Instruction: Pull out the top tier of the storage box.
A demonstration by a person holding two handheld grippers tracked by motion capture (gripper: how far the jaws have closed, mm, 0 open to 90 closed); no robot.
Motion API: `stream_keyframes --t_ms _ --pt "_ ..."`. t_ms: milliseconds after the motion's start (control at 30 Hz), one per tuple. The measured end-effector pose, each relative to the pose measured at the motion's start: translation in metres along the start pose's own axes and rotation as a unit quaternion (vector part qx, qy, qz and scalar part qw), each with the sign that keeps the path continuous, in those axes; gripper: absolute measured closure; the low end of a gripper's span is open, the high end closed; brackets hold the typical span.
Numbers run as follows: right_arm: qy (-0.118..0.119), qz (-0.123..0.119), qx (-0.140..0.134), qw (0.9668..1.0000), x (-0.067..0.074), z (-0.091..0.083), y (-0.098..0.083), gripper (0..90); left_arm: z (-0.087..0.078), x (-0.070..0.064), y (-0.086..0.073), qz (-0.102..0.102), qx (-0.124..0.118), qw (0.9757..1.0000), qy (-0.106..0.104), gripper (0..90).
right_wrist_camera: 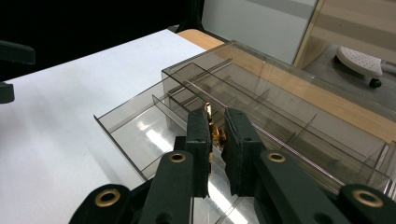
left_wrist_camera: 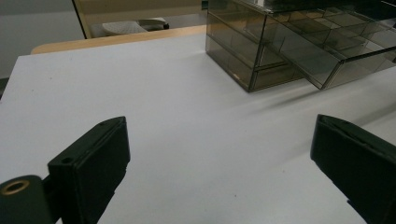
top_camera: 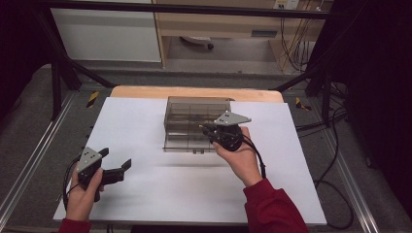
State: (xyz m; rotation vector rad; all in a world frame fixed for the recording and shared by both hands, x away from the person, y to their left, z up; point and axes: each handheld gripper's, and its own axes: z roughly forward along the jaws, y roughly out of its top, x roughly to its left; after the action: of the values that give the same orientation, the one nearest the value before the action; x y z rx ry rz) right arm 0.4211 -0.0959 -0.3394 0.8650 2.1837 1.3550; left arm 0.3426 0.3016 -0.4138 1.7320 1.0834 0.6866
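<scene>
the right gripper (right_wrist_camera: 216, 135) pinches a small gold thing (right_wrist_camera: 215, 134) above the open drawer (right_wrist_camera: 140, 123); it could slip out. the left gripper (left_wrist_camera: 219, 163) hangs wide and empty.

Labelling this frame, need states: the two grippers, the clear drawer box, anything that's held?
Left gripper: open, jaws wide apart, nothing between them, above the white table sheet.
Right gripper: shut on a small gold-coloured metal object, held over the open drawer.
Smoky transparent plastic drawer box: upright.
Top drawer: pulled out, the compartments in view look empty.
</scene>
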Motion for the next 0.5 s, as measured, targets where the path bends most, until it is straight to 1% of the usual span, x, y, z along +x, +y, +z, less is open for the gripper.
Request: stream_keyframes --t_ms 500 --pt "0.001 -0.002 0.016 0.9999 0.0004 0.0072 -0.0024 80.9 0.0003 0.0000 -0.0001 0.000 0.001 1.0000 0.000 5.0"
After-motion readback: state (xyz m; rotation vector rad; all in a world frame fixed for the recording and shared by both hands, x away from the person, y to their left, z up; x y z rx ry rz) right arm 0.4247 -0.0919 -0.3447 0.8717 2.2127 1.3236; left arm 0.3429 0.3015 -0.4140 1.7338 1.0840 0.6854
